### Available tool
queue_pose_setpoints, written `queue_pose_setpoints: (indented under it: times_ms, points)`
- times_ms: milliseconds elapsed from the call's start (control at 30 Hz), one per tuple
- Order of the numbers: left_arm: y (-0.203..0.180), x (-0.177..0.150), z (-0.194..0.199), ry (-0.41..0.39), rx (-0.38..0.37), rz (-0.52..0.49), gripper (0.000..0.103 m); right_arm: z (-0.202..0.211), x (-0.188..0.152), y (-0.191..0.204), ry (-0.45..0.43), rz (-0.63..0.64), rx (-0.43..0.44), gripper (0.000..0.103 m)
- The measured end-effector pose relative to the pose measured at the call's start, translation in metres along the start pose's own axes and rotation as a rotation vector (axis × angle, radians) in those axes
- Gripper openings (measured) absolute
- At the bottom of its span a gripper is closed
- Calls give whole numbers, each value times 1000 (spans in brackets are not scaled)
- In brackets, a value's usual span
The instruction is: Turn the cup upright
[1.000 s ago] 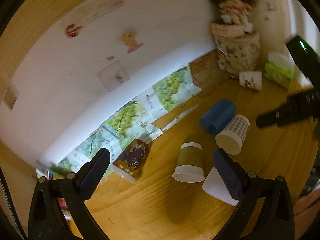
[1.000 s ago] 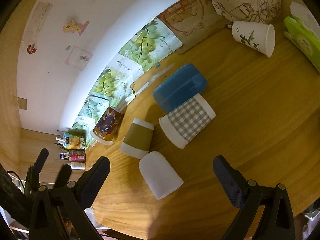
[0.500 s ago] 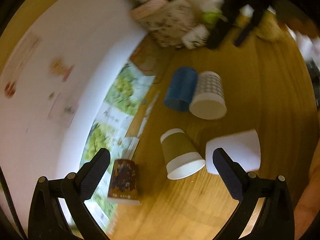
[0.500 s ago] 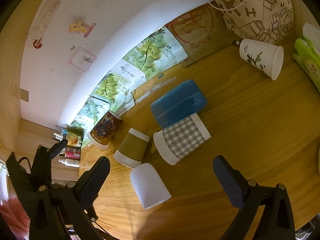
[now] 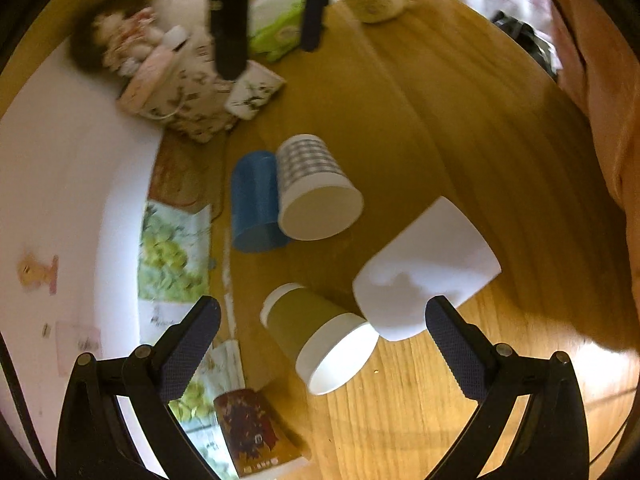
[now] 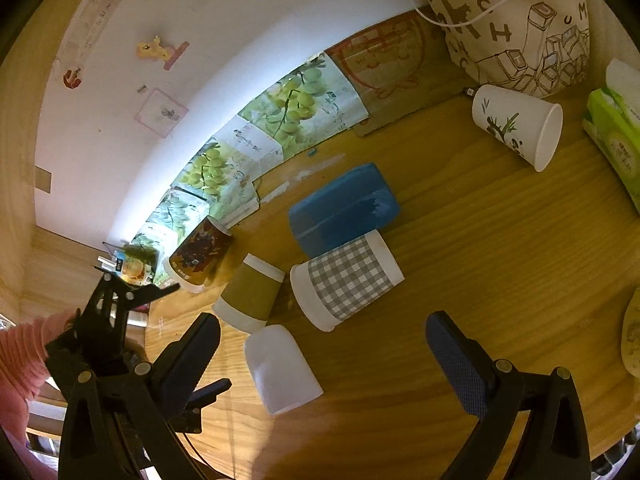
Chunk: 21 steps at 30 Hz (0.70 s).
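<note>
Left claw (image 5: 322,336) spread wide and holding nothing, hovering above the wooden tabletop (image 5: 460,128). Lying between its fingers, tipped on its side, the olive cup (image 5: 316,336) with its white mouth turned toward the camera. Just right of that and touching it, close by the right fingertip, the plain white cup (image 5: 428,268), also on its side. Farther ahead, the checked cup (image 5: 316,188) lying down with its open mouth toward the claw, pressed against the blue cup (image 5: 254,200) on its left. Low and left of the claw, the dark patterned cup (image 5: 252,428) on its side beside the grape-print papers (image 5: 172,248). Far ahead, a panda-print cup (image 5: 256,88) tipped over by a printed fabric bag (image 5: 188,92), with a green tissue pack (image 5: 280,28) beyond and the right claw's dark fingers blurred above it.

Right claw (image 6: 322,338) likewise released, empty. Nearest, between its fingers toward the left one, the plain white cup (image 6: 280,368); past it the olive cup (image 6: 250,292) and the checked cup (image 6: 344,278), then the blue cup (image 6: 344,208). Off to the far left, the left claw (image 6: 132,308) held in a pink-sleeved hand
</note>
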<state>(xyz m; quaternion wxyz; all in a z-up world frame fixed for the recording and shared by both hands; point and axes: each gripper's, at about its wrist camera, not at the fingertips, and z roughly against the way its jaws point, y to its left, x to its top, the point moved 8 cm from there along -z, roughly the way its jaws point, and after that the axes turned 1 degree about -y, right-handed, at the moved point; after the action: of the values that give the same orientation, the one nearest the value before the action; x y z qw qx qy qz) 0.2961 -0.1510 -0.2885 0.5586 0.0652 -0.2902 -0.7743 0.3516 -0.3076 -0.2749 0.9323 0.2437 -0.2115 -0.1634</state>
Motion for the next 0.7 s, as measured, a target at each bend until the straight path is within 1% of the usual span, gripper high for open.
queue_pose_setpoints:
  times_ms: [167,333,400,567,700]
  points:
    - [-10,3,-8,-11,-68,-55,102,-1,1,-3,8,2,-18,103]
    - [-16,8,-13,-30,-107,-97,101,-3,1,-5,16,3,-26,103]
    - [-17,10,-15,-35,-123,-111,99,-3,3,-7,16,1,-26,103]
    - [-20,13,-22,-34,-173,-137,98,-5,4,-10,22,-1,-26,103]
    - [-25,14,-26,-20,-225,-154,95,-7,6,-14,29,-8,-27,103]
